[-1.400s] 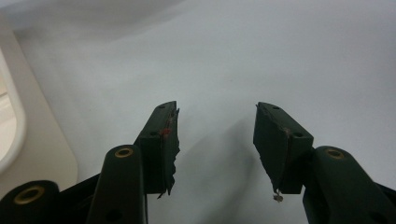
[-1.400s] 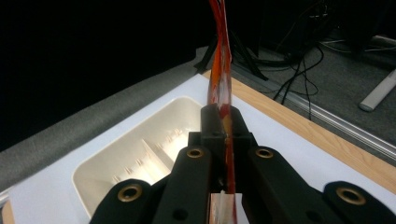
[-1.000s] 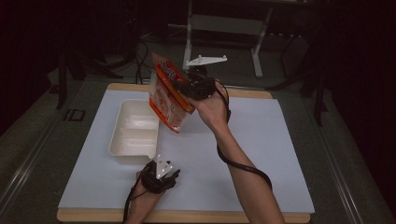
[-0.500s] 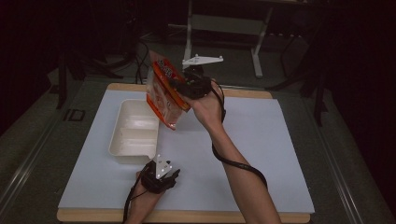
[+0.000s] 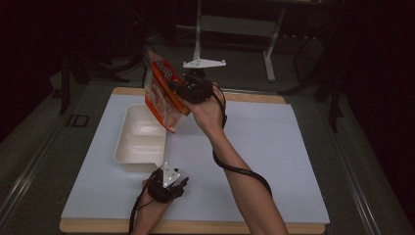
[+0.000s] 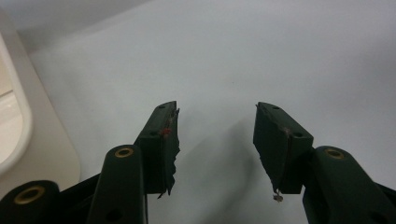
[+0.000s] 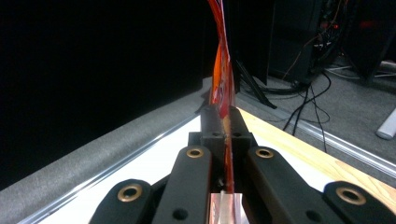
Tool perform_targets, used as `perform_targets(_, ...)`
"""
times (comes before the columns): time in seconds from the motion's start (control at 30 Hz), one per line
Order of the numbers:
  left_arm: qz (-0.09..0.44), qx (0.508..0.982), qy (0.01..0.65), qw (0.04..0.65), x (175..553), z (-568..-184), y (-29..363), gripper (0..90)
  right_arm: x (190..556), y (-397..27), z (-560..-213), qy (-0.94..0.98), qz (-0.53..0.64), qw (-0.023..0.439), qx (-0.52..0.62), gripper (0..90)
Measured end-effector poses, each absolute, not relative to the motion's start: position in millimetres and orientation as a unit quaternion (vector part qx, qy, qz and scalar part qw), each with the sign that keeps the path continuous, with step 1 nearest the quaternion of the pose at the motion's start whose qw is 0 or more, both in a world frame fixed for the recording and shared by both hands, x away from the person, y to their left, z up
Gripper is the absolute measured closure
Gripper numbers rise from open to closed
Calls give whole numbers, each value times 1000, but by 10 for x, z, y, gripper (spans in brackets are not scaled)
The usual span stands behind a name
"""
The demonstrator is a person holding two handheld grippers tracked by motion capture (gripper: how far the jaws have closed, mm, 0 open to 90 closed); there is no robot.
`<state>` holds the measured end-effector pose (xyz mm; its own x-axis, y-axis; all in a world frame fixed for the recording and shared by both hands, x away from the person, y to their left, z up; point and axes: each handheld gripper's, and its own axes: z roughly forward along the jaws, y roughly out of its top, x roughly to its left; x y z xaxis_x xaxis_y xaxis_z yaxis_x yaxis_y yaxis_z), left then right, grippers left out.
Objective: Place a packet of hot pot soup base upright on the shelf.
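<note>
An orange and clear snack bag (image 5: 163,93) hangs tilted in the air above the right end of the white compartment tray (image 5: 128,152). My right gripper (image 5: 182,90) is shut on the bag's edge. In the right gripper view the thin orange bag (image 7: 222,70) runs edge-on between the closed jaws of my right gripper (image 7: 224,122). My left gripper (image 5: 172,182) rests low on the white board near its front edge, just in front of the tray's near right corner. In the left gripper view that left gripper (image 6: 215,123) stands open over bare board, nothing between its fingers.
The tray's rim (image 6: 18,126) lies close to the left of my left gripper. The white board (image 5: 274,161) sits on a wooden base; a grey padded floor and a metal stand (image 5: 198,29) with cables lie beyond the far edge.
The right gripper has carried the bag slightly left and up, further over the tray. The left gripper has stayed where it was.
</note>
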<state>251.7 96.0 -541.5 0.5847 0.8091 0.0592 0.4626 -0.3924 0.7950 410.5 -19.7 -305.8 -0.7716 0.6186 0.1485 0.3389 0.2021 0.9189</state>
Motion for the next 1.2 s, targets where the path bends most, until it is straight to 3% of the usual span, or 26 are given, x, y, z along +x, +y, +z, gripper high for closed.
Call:
perform_targets(0.93, 226, 803, 395, 384, 2513, -5412, 963, 503, 4166, 134, -3326, 766, 563, 99, 294, 900)
perform_targets(1.2, 227, 803, 395, 385, 2513, -5412, 966, 503, 4178, 174, -3333, 775, 554, 121, 278, 900)
